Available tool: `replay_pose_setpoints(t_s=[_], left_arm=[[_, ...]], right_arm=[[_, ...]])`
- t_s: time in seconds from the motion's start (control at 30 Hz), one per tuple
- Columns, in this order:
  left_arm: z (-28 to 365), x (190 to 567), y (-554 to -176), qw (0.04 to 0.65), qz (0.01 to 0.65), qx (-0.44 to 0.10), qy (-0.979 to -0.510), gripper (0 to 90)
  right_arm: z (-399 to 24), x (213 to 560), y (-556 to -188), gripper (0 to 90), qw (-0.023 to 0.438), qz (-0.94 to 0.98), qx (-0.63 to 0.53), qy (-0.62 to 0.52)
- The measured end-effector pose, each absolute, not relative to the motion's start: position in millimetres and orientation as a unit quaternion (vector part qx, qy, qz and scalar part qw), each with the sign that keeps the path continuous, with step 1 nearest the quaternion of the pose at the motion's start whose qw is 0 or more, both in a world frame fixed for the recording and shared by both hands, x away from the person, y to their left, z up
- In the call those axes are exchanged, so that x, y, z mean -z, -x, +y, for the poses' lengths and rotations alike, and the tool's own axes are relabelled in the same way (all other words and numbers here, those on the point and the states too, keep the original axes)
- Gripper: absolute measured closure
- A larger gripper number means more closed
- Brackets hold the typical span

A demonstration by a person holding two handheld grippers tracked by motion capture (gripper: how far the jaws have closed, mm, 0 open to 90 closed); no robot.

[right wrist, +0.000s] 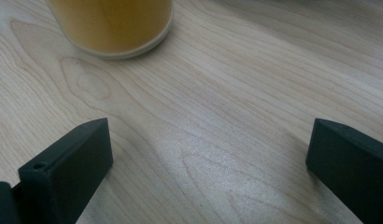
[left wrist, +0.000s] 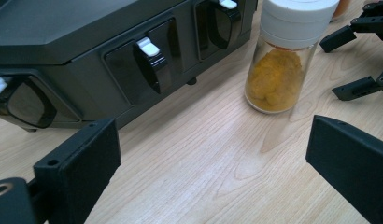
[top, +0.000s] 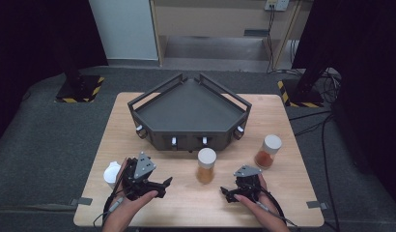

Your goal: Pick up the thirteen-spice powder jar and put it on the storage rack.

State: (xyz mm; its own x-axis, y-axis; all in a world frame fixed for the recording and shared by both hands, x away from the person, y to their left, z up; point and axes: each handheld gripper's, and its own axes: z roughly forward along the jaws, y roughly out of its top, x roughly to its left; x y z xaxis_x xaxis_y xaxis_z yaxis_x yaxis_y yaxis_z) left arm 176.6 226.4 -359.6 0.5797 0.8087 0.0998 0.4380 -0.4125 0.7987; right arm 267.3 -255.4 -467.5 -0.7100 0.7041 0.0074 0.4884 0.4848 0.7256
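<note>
I am holding the left gripper (top: 163,186) low over the wooden table (top: 283,203) with its jaws spread wide and empty, and I am aiming it toward the middle jar (top: 206,165), because that jar is standing in open space between both tools and is the nearest thing to take. Behind my left hand a white-capped container (top: 112,175) is standing near the table's left edge; its contents cannot be read from here. Farther back, the dark angled tray (top: 189,108) is sitting across the far half of the table, its deck bare, with white-tipped latches (left wrist: 150,58) facing me along its front wall, so I am judging it as the likely destination. In the left gripper view the middle jar (left wrist: 279,70) is standing upright just in front of that wall, apart from it, and it is holding a clump of yellow-orange powder under a white screw cap. I am keeping the right gripper (top: 227,193) on the jar's other side, jaws likewise parted and gripping nothing, so either tool can be closing in; its own view is showing the jar's base (right wrist: 116,28) just ahead. At the right, a second jar (top: 268,152) is standing well apart, holding darker red-orange powder
</note>
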Motion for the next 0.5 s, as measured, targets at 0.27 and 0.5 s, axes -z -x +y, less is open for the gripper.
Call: replay_pose_setpoints(t_s=[0.27,0.5], left_arm=[[233.9,354.9,-173.8,0.381,0.387,-0.251,-0.801,1.8],[240.6,351.7,-172.8,0.379,0.392,-0.255,-0.799,1.8]], right_arm=[[-255.4,467.6,-267.3,0.6,0.147,0.849,-0.366,-0.351],[-255.4,467.6,-267.3,0.6,0.147,0.849,-0.366,-0.351]])
